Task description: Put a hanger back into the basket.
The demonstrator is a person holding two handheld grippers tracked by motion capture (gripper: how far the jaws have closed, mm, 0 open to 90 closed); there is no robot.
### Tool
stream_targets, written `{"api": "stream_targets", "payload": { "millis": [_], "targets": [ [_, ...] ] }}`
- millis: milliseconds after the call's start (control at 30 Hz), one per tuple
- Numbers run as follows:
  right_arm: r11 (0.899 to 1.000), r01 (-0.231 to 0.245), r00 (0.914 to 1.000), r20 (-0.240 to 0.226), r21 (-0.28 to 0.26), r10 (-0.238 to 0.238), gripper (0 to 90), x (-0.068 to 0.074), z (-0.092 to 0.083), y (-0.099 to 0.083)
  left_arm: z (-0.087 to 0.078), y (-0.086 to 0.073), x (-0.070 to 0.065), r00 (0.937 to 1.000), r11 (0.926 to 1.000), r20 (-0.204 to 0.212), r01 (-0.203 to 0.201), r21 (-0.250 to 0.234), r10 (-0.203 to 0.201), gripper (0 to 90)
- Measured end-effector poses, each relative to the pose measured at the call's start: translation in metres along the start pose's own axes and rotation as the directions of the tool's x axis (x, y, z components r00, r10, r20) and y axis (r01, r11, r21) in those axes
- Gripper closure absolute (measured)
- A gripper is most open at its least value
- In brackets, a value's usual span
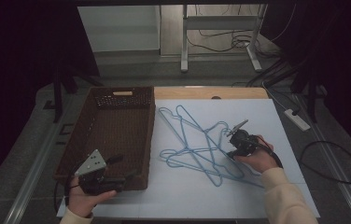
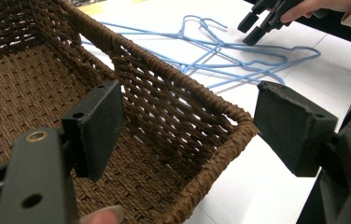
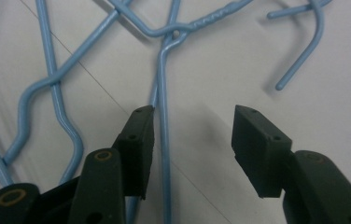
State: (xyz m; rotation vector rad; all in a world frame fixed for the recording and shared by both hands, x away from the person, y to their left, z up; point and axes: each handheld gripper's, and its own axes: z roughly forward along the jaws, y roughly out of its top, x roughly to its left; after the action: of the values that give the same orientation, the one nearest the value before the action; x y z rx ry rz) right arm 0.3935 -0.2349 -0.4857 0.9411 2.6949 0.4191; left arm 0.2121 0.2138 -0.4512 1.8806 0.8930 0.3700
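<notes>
High view has the right gripper point(image 1: 237, 135) sitting low over a tangle of light blue wire hangers point(image 1: 197, 147) that lie flat on the white table sheet point(image 1: 276, 186), roughly mid-table and just to the right of a brown wicker basket point(image 1: 113, 135). Its tip is at the right side of the pile, close to where the hooks bunch up. Right gripper view is pretty clear about what's going on: both black jaws are spread apart with one thin blue hanger wire point(image 3: 163, 140) running up between them, right alongside the left pad, and the right pad is well off it, so nothing is pinched yet. A twisted neck and a hook point(image 3: 304, 51) of the hangers sit a bit beyond the tips. Over on the other side, the left gripper point(image 1: 117, 172) hangs at the near right corner of the basket, held in the person's left hand point(image 1: 82, 198). Left gripper view shows its jaws wide apart too, straddling the basket's woven rim point(image 2: 197, 107) at that corner without gripping it, one pad over the inside and one outside over the table. Farther back in that view you can see the hangers and the other gripper hovering at them.
</notes>
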Motion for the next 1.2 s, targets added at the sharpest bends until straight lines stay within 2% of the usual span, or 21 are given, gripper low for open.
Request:
{"api": "stream_targets", "payload": {
  "millis": [167, 233, 367, 500, 567, 633, 700, 767, 1000, 1033, 1133, 1200],
  "targets": [
    [0.999, 0.020, 0.9990, -0.041, 0.037, -0.019, 57.3, -0.002, 0.005, 0.000, 0.001, -0.001, 0.002, 1.0000, 1.0000, -0.002, 0.004, 0.003, -0.004, 24.5],
    [0.998, 0.029, 0.9986, -0.045, 0.049, -0.027, 58.1, -0.001, 0.006, 0.001, 0.001, -0.001, 0.002, 1.0000, 1.0000, -0.002, 0.004, 0.002, -0.004, 24.5],
    [0.995, 0.057, 0.9973, -0.050, 0.085, -0.053, 66.9, 0.000, 0.008, 0.006, 0.000, -0.001, 0.002, 1.0000, 1.0000, -0.003, 0.005, -0.001, -0.005, 24.5],
    [0.989, 0.079, 0.9957, -0.058, 0.125, -0.073, 68.7, 0.001, 0.009, 0.012, 0.000, 0.000, 0.001, 1.0000, 1.0000, -0.002, 0.002, 0.000, -0.002, 24.5],
    [0.988, 0.082, 0.9954, -0.061, 0.128, -0.074, 69.4, 0.001, 0.010, 0.013, 0.000, 0.000, 0.001, 1.0000, 1.0000, 0.000, 0.001, 0.000, -0.001, 24.5],
    [0.988, 0.068, 0.9941, -0.093, 0.140, -0.055, 77.3, 0.000, 0.010, 0.014, 0.000, 0.000, 0.000, 1.0000, 1.0000, 0.001, -0.002, 0.001, 0.002, 24.5],
    [0.988, 0.068, 0.9932, -0.103, 0.141, -0.054, 79.0, -0.001, 0.010, 0.014, 0.000, 0.000, 0.000, 1.0000, 1.0000, 0.002, -0.002, 0.002, 0.002, 24.5],
    [0.987, 0.061, 0.9924, -0.115, 0.146, -0.044, 85.7, 0.000, 0.010, 0.014, 0.000, 0.000, 0.000, 1.0000, 1.0000, 0.001, -0.001, 0.003, 0.001, 24.5],
    [0.985, 0.097, 0.9937, -0.070, 0.142, -0.088, 87.8, 0.009, 0.009, 0.014, 0.001, 0.000, 0.000, 1.0000, 1.0000, -0.001, -0.002, 0.004, 0.002, 24.5],
    [0.986, 0.108, 0.9935, -0.052, 0.130, -0.102, 87.9, 0.011, 0.007, 0.012, 0.000, 0.000, 0.000, 1.0000, 1.0000, -0.002, -0.002, 0.003, 0.002, 24.5],
    [0.987, 0.113, 0.9931, -0.043, 0.113, -0.109, 87.9, 0.013, 0.004, 0.011, 0.000, 0.000, 0.000, 1.0000, 1.0000, -0.003, -0.003, 0.003, 0.003, 24.6],
    [0.989, 0.120, 0.9927, -0.022, 0.083, -0.119, 88.0, 0.017, -0.003, 0.009, -0.001, 0.001, 0.000, 1.0000, 1.0000, -0.004, -0.003, 0.001, 0.003, 24.5]
  ]
}}
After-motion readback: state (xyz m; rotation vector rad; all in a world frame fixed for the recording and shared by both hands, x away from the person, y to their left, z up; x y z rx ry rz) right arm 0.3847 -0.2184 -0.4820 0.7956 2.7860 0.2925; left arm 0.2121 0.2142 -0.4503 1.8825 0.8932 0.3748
